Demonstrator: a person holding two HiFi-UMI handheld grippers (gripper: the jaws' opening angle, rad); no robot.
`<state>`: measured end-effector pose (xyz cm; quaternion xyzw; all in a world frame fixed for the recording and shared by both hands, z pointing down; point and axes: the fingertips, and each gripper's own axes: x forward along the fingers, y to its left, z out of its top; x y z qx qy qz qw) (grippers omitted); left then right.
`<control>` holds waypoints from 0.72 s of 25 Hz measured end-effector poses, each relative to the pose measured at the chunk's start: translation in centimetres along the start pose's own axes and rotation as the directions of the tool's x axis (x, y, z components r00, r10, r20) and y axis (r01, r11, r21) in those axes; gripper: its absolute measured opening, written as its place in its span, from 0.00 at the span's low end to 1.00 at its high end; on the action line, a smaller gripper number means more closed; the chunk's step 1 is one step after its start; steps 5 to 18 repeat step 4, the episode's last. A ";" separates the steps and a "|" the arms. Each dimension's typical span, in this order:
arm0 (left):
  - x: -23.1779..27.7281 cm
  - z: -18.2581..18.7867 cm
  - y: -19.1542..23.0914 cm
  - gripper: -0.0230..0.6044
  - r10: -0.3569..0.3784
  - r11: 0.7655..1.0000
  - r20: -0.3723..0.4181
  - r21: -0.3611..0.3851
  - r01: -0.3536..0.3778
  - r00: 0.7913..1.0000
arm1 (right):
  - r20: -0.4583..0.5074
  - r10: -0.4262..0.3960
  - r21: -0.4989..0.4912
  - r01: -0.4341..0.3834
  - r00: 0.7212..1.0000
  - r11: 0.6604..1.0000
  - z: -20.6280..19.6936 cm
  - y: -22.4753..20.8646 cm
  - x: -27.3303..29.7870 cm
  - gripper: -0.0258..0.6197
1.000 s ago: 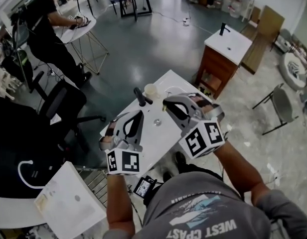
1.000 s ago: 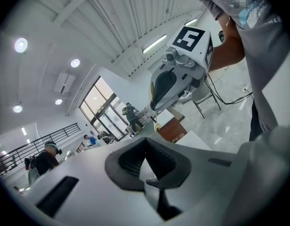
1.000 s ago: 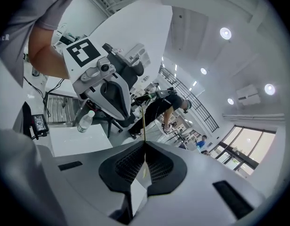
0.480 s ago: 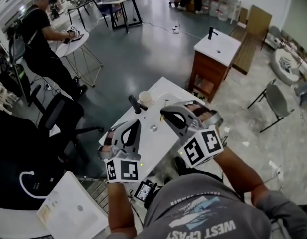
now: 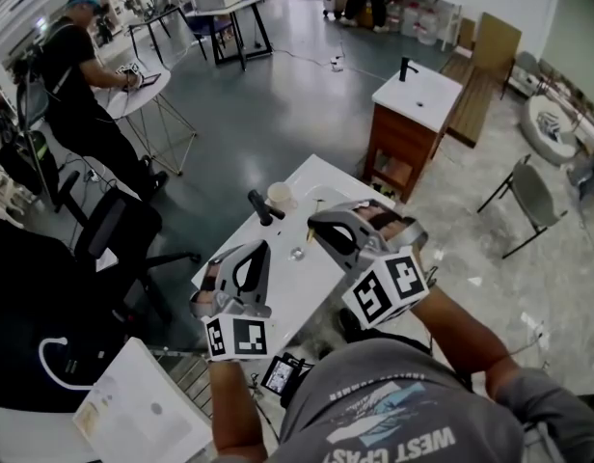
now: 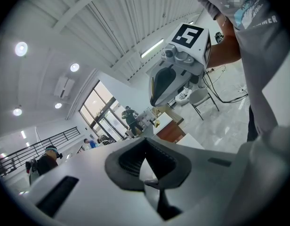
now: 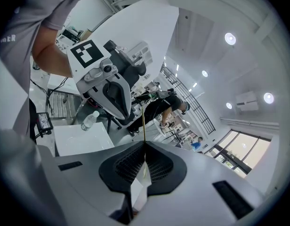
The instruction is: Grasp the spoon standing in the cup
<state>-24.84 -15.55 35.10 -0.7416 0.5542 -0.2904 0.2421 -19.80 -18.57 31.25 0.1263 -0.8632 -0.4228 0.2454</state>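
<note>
While the left gripper point(image 5: 259, 248) hangs over the white table point(image 5: 299, 287) with its jaws pressed together on nothing, the pale paper cup point(image 5: 280, 197) stands just ahead of its tip. To the right, the right gripper point(image 7: 145, 145) is clamped on the thin golden spoon point(image 7: 143, 124), whose stem rises straight out from between its jaws, near the cup.

I see the person hold 2 grippers over a white table point(image 5: 289, 287). The left gripper point(image 5: 252, 253) is nearer them. The right gripper point(image 5: 321, 228) reaches toward a paper cup point(image 5: 279, 197), with a thin spoon point(image 5: 310, 230) at its tips. A dark handle point(image 5: 259, 207) lies beside the cup.
</note>
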 end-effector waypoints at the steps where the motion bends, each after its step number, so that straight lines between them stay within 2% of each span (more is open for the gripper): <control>1: 0.0 -0.2 0.0 0.04 0.000 1.000 -0.002 0.000 0.000 1.000 | 0.000 0.002 0.000 -0.002 1.000 1.000 0.0 0.0 0.1 0.09; 18: 0.0 -0.7 0.3 0.04 0.003 1.000 -0.006 0.000 -0.003 1.000 | 0.001 0.007 0.002 -0.007 1.000 1.000 0.1 0.2 0.7 0.09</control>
